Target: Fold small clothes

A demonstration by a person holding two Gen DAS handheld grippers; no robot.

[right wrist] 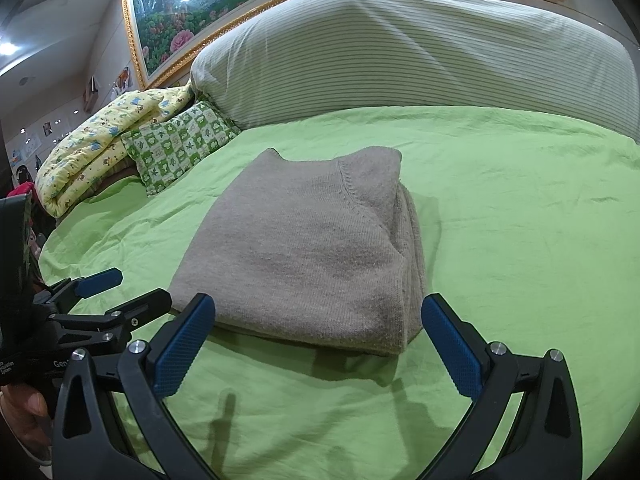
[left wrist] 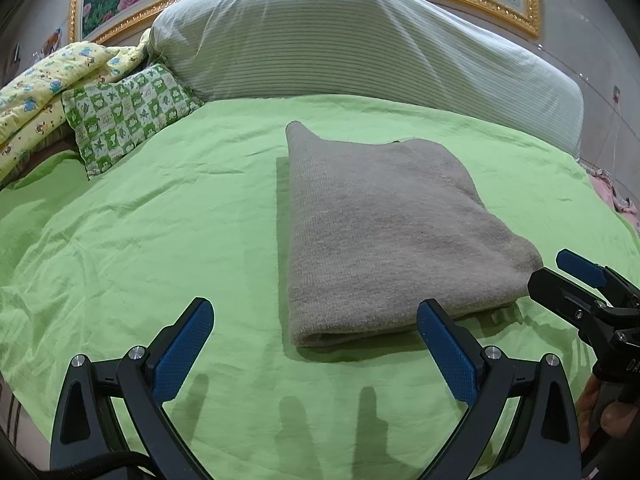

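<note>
A green sheet (left wrist: 140,240) covers the bed, with a striped bolster (left wrist: 340,40) along its head and a yellow quilt (right wrist: 100,140) and checked pillow (left wrist: 128,112) at one side. The grey sweater (right wrist: 304,248) lies folded mid-sheet. Both the left gripper (left wrist: 316,348) and right gripper (right wrist: 318,344) gape wide just before it, holding nothing
</note>
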